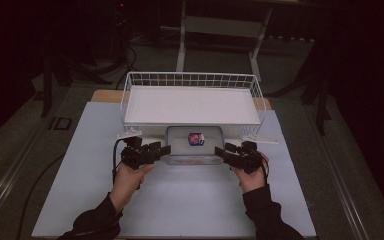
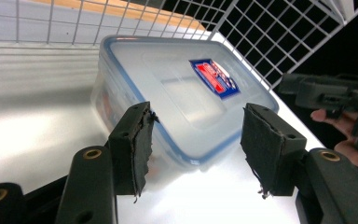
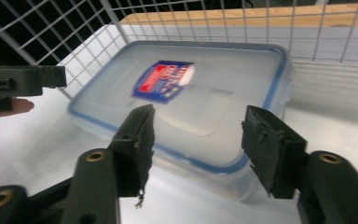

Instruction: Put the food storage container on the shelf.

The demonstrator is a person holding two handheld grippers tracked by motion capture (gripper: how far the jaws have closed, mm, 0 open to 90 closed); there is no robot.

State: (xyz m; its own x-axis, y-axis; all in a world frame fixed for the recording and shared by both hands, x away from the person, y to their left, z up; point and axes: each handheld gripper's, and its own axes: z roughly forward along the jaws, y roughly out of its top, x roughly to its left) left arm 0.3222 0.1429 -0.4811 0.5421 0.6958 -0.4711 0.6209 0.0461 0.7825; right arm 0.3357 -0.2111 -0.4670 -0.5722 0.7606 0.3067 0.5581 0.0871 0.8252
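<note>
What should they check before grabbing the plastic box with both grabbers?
1. Left gripper open wide enough for the box corner: ok, jaws apart.
2. Right gripper open too: ok, jaws apart.
3. Lid on the plastic box: ok, the blue-rimmed lid sits on top; whether it is latched, cannot tell.
4. Grippers on opposite ends of the box: ok, one at each near corner in the high view.
5. Room beside the white wire basket: cannot tell, the box sits close up against its front.
6. Box resting flat on the table: ok.
</note>
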